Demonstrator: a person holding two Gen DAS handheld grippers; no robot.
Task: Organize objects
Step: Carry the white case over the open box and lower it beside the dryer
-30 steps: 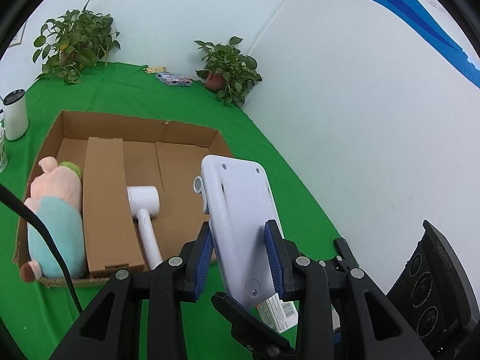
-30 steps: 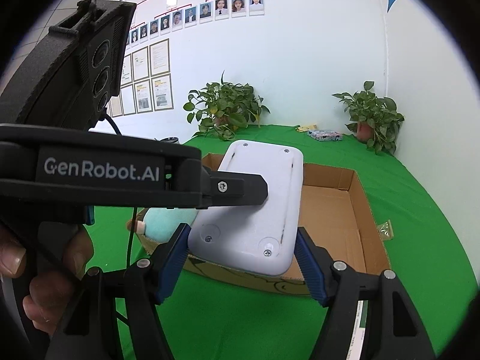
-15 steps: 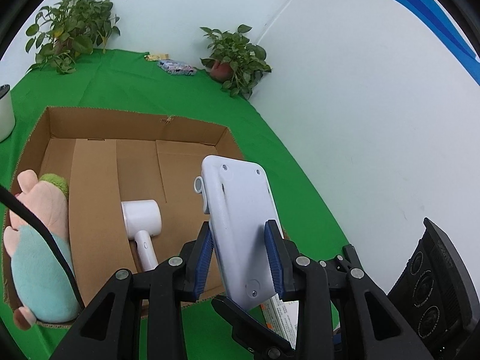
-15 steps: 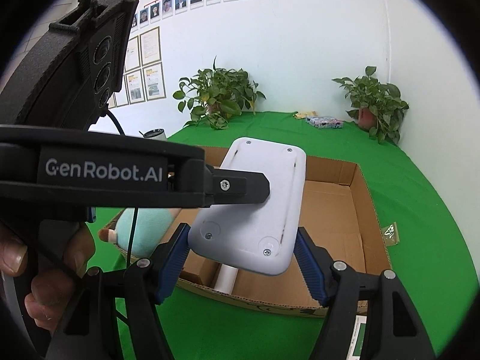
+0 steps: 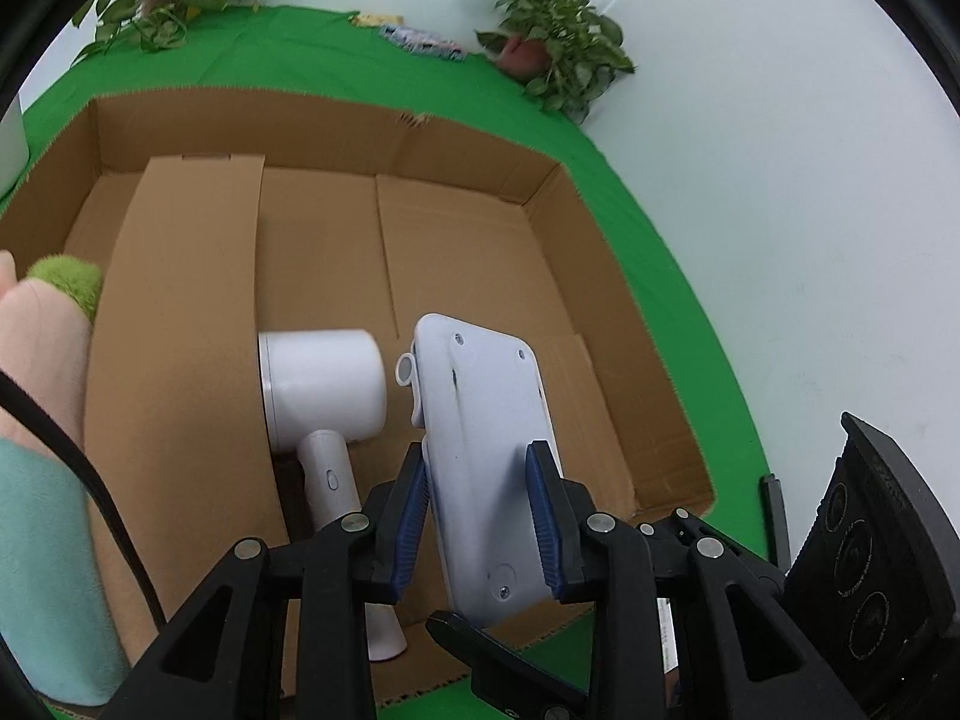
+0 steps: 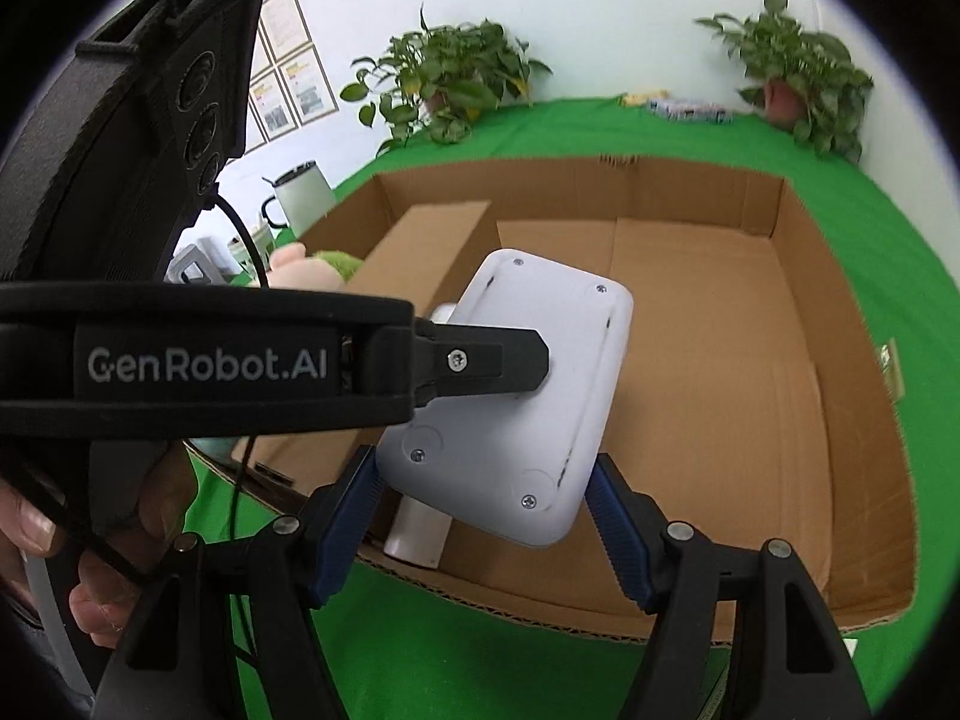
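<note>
Two potted plants (image 6: 447, 81) (image 6: 801, 81) at wall; framed notices (image 6: 291, 78) hung; green cloth (image 6: 600, 126).

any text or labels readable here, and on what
"GenRobot.AI": on the black body of the left tongs, seen from the right wrist view.
Framed wall papers: too small to read.
Packets at the cloth's far edge: blurred.
White device held by both tongs: no text shows.

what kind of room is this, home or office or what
Probably an office or lab set up for recording: framed notices on a white wall, potted plants, and a table under a green cloth holding a cardboard box.
</note>
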